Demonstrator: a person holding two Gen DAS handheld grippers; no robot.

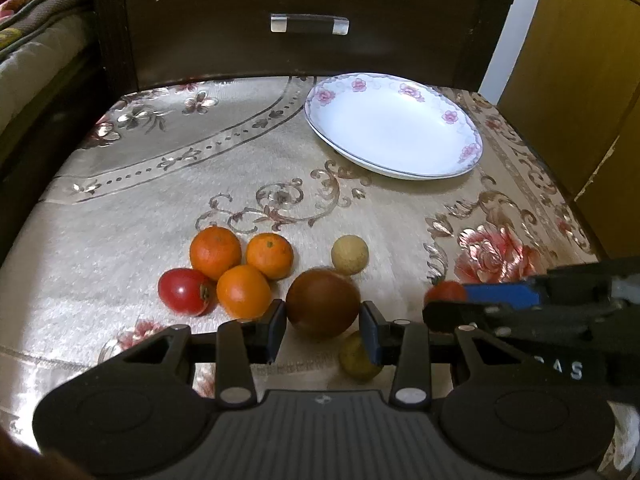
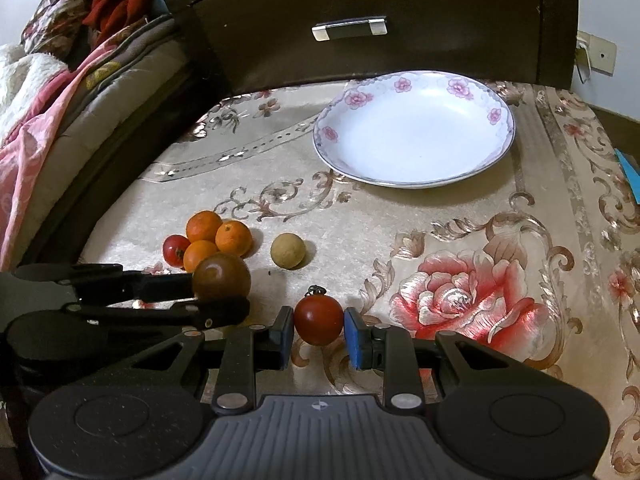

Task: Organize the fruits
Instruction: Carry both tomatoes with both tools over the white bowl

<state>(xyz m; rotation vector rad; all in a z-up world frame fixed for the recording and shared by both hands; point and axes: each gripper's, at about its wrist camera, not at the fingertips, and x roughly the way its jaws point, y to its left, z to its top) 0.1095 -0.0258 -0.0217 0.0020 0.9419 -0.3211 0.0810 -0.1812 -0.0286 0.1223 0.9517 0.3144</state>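
Observation:
My left gripper (image 1: 323,326) is shut on a dark brown-red tomato (image 1: 322,303), held just above the cloth; it also shows in the right wrist view (image 2: 221,276). My right gripper (image 2: 319,336) is shut on a small red tomato (image 2: 319,319) with a stem, which also shows in the left wrist view (image 1: 444,293). Three oranges (image 1: 240,266) and a red tomato (image 1: 185,291) lie clustered at the left. One tan round fruit (image 1: 349,255) lies beyond the left gripper, another (image 1: 357,357) under it. The white floral plate (image 1: 394,125) at the back right holds nothing.
A floral cloth (image 2: 460,300) covers the table. A dark wooden drawer front with a metal handle (image 1: 309,25) stands behind the plate. Bedding (image 2: 44,92) lies to the left. A blue item (image 2: 629,172) is at the table's right edge.

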